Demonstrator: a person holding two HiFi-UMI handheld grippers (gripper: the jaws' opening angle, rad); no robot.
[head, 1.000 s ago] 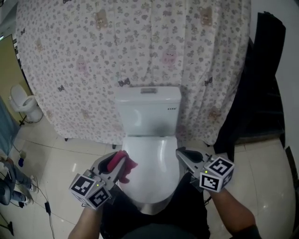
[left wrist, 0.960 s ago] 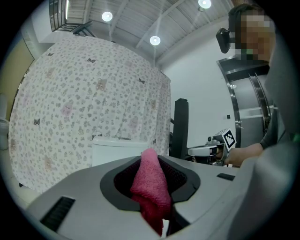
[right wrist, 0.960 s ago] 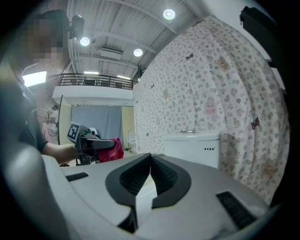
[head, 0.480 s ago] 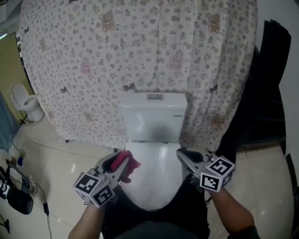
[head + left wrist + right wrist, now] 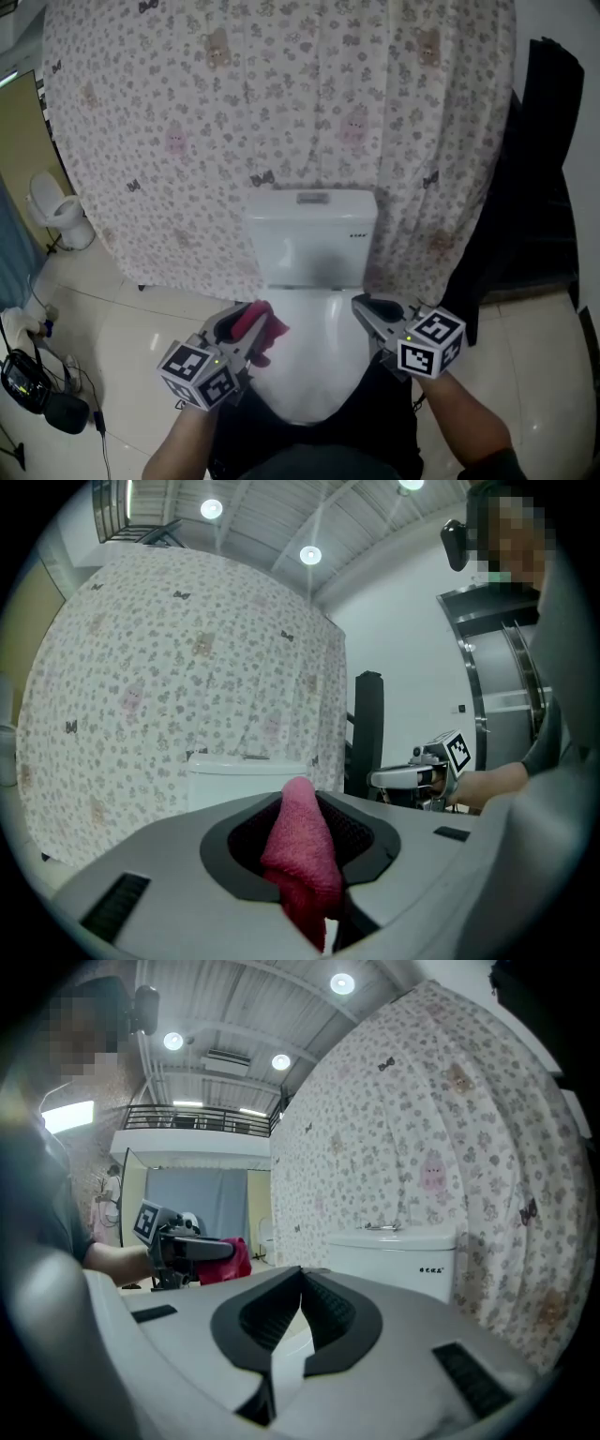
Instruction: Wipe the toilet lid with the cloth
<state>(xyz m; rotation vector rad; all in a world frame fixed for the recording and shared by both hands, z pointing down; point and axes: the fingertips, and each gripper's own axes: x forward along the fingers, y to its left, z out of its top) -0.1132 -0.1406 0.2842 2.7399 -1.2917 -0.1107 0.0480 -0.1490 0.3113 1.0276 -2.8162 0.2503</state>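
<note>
Pink terry cloth (image 5: 259, 326) is clamped in the fingers of the left gripper (image 5: 247, 321), which the head view shows at the left edge of the white toilet lid (image 5: 314, 370). Whether the cloth touches the lid cannot be told. Opposite, the right gripper (image 5: 362, 308) points in from the lid's right edge, fingers drawn together. The lid is down, its glossy top showing between the two grippers. Ahead of both sets of fingers stands the white cistern (image 5: 311, 239), backed by a flower-print curtain (image 5: 281, 112). A black drape (image 5: 527, 169) hangs to the right of the right fingers. Far left of the left fingers, a second toilet (image 5: 58, 211) stands on the pale tiled floor (image 5: 141, 323), with a black bag (image 5: 33, 386) and cables nearer the person.

From the left gripper view, the cloth rises as a folded roll between the dark pads (image 5: 366, 836), pinched at its lower end, and overlaps the cistern's right end beyond the fingertips. Right of the fingers, the right gripper shows side-on before a black column (image 5: 366, 733). Round ceiling lights (image 5: 310, 554) glow above.

From the right gripper view, the fingers meet at their tips, holding nothing, with a thin wedge of white between them lower down. The cistern sits ahead and to the right, the curtain behind it. Left of the fingers the other gripper carries the cloth, and a railed gallery (image 5: 202, 1121) runs high beyond.
</note>
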